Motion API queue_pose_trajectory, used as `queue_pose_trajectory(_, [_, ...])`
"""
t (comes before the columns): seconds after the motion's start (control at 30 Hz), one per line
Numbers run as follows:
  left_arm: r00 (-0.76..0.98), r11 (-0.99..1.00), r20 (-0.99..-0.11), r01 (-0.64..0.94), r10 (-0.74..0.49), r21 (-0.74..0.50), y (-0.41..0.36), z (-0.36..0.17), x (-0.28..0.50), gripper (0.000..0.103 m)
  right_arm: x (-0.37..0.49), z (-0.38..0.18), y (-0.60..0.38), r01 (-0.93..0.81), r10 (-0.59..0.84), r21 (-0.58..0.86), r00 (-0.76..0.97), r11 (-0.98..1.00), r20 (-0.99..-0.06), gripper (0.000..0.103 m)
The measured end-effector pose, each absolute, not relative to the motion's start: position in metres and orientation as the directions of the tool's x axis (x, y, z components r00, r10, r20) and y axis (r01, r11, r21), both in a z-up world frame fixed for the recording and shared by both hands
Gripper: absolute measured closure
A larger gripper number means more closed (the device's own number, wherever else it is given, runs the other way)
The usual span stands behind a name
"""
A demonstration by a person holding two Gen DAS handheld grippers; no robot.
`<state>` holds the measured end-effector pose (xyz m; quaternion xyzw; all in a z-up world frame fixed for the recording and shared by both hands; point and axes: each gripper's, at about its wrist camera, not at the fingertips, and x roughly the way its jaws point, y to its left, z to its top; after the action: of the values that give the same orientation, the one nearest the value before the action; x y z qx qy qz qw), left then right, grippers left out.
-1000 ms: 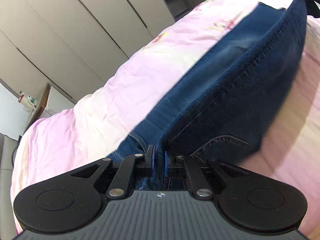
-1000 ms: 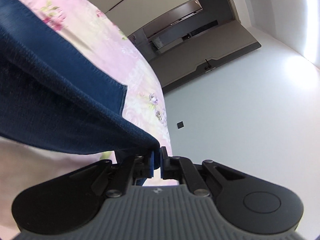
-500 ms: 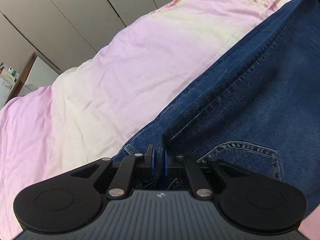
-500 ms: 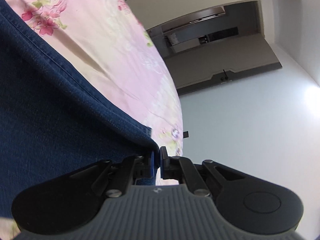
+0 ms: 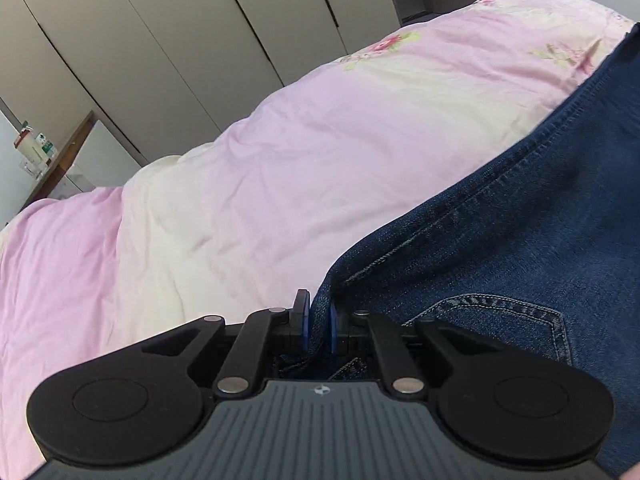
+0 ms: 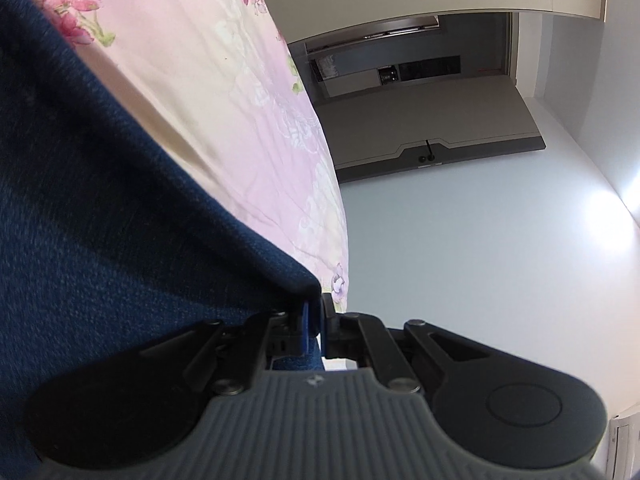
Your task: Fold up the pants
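Note:
Dark blue jeans [image 5: 520,248] lie on a pink and cream bed cover [image 5: 280,168], filling the right half of the left wrist view, back pocket stitching showing near the fingers. My left gripper [image 5: 319,326] is shut on the jeans' edge near the waistband. In the right wrist view the jeans [image 6: 100,220] fill the left side over the floral cover [image 6: 224,100]. My right gripper [image 6: 316,320] is shut on a corner of the jeans at the bed's edge.
Beige wardrobe doors [image 5: 180,40] stand behind the bed. A small side table with bottles [image 5: 36,148] is at far left. In the right wrist view, a pale wall [image 6: 480,260] and a doorway [image 6: 400,68] lie beyond the bed.
The jeans were lifted and hanging between both grippers a second ago; now they have come down flat onto the cover. Both grippers have lowered with them and stay shut on the fabric.

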<state>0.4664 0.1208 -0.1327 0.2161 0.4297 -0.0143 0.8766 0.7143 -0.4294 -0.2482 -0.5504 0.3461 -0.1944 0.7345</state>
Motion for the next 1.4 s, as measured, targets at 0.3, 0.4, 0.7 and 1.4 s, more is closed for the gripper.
queue_pose_trajectory(0.3, [0.595, 0.911, -0.786, 0.211, 0.168, 0.355, 0.131, -0.16, 0.489, 0.088, 0.744, -0.263, -0.42, -0.104, -0.679, -0.94, 0.666, 0.326, -0.31, 0.103])
queue_pose_trajectory(0.4, [0.612, 0.915, -0.775, 0.206, 0.156, 0.347, 0.134, -0.154, 0.483, 0.089, 0.741, -0.26, -0.424, -0.072, -0.692, -0.947, 0.665, 0.313, -0.28, 0.103])
queue_pose_trajectory(0.7, [0.589, 0.918, -0.788, 0.187, 0.18, 0.35, 0.133, -0.162, 0.49, 0.078, 0.757, -0.266, -0.423, -0.069, -0.708, -0.924, 0.622, 0.376, -0.335, 0.103])
queue_pose_trajectory(1.4, [0.576, 0.981, -0.802, -0.183, 0.157, 0.06, 0.254, -0.08, 0.36, 0.02, 0.609, -0.211, -0.369, -0.142, -0.393, -0.652, 0.696, 0.745, -0.601, 0.041])
